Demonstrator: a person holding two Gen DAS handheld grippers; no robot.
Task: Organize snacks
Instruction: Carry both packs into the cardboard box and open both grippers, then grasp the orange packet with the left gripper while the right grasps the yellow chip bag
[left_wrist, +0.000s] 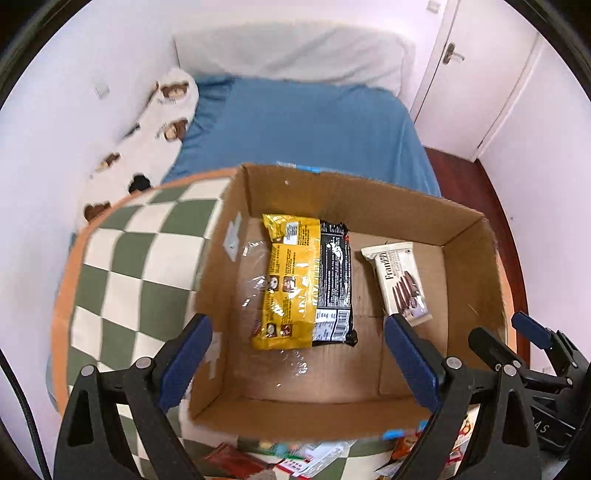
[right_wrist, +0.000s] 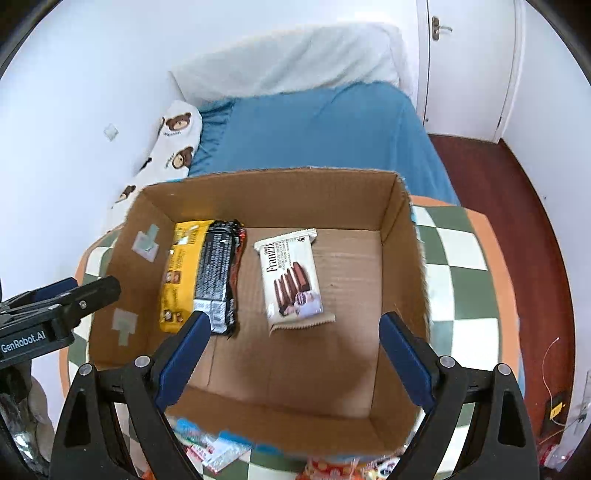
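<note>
Three snack packs lie flat on the floor of the open cardboard box (left_wrist: 369, 206): a yellow packet (left_wrist: 290, 284) with a black packet (left_wrist: 334, 284) touching its 3 o'clock side, and, a little apart further toward 3 o'clock, a white Franzzi wafer pack (left_wrist: 400, 282).

The box's four walls stand upright and its top is open. Bare cardboard floor shows along the near wall at 6 o'clock and between the wafer pack and the wall at 3 o'clock.

The left tool (left_wrist: 299, 363) hangs above the near part of the box with its blue-padded fingers (left_wrist: 186, 363) spread wide and nothing between them; one finger sits outside the box's 9 o'clock wall. The right tool (right_wrist: 293, 358) hovers over the near half of the box floor, likewise wide open and holding nothing.

More loose snack wrappers (right_wrist: 212, 448) lie outside the near wall at 6 o'clock, blurred in both views.

Only the left wrist view shows crinkled clear tape on the box floor beside the yellow packet. Only the right wrist view shows the wafer pack's whole face, the patches of tape on the inside of the 9 o'clock wall, and the GenRobot.AI lettering on the other tool at 9 o'clock.

The box rests on a green-and-cream checkered cloth with an orange border (right_wrist: 461, 258). Beyond it at 12 o'clock is a bed with a blue sheet (left_wrist: 306, 125), a bear-print pillow (right_wrist: 177, 129) against the white wall, and a white door (right_wrist: 465, 55) at 1 o'clock above dark red flooring.
</note>
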